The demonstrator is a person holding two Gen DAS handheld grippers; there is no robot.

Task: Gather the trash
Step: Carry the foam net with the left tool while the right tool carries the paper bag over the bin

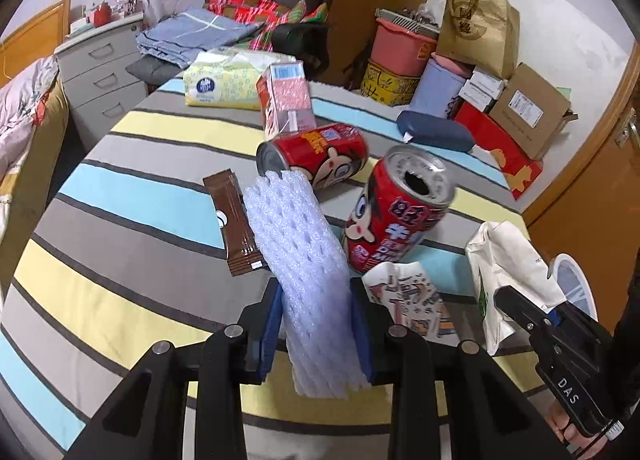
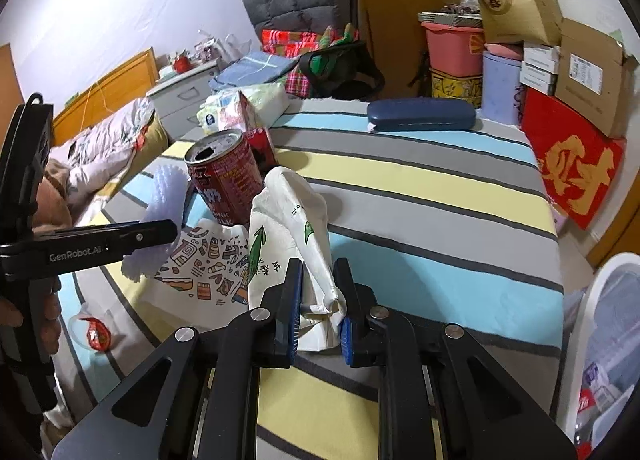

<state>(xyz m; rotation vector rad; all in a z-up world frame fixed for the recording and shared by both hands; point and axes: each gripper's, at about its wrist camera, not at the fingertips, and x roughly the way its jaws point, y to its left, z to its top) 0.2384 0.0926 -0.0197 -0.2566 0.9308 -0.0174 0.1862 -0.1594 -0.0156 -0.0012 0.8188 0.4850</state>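
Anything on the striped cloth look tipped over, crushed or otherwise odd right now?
Yes. One red can lies on its side beside the carton, while the other red can stands opened and looks tilted. The white paper bag is crumpled in the right claw. No spill shows.

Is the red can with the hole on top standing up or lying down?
Standing up, a bit tilted: the red can shows its opened top facing upward, unlike the other can lying on its side.
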